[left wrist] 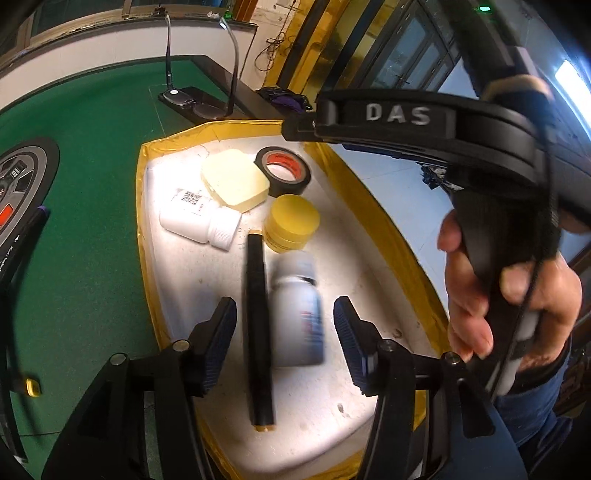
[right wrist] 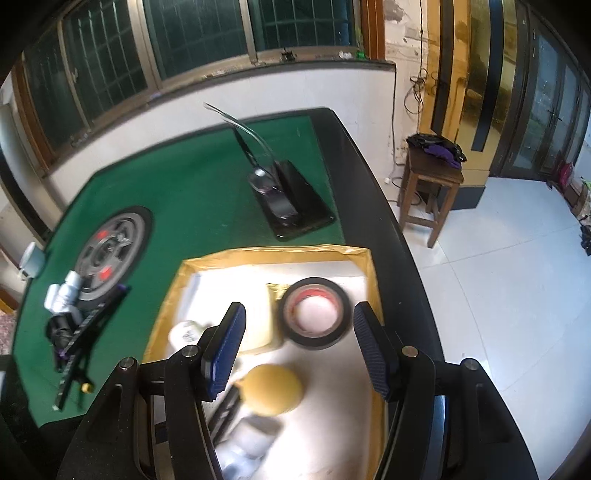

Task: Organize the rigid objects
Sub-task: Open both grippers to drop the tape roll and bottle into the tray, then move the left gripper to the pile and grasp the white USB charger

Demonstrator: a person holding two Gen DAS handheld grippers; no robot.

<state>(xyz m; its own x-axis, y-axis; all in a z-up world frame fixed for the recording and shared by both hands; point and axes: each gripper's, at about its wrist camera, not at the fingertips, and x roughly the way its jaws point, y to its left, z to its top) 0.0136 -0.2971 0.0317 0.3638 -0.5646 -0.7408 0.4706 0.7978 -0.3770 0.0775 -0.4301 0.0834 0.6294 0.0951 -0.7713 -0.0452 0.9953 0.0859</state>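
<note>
Within the yellow-edged tray [left wrist: 147, 236], taken left to right, a white bottle [left wrist: 199, 218], a black bar [left wrist: 258, 328] and a second bottle [left wrist: 299, 314] are laid flat, presumably gathered for sorting. The left gripper [left wrist: 284, 332] is held wide open over bar and bottle, gripping nothing. The right gripper [right wrist: 299, 347] is likewise spread empty above the tape roll [right wrist: 316, 312].

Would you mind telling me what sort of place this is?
Probably a room in a home: a green felt game table, barred windows, a wooden stool on the tiled floor.
</note>
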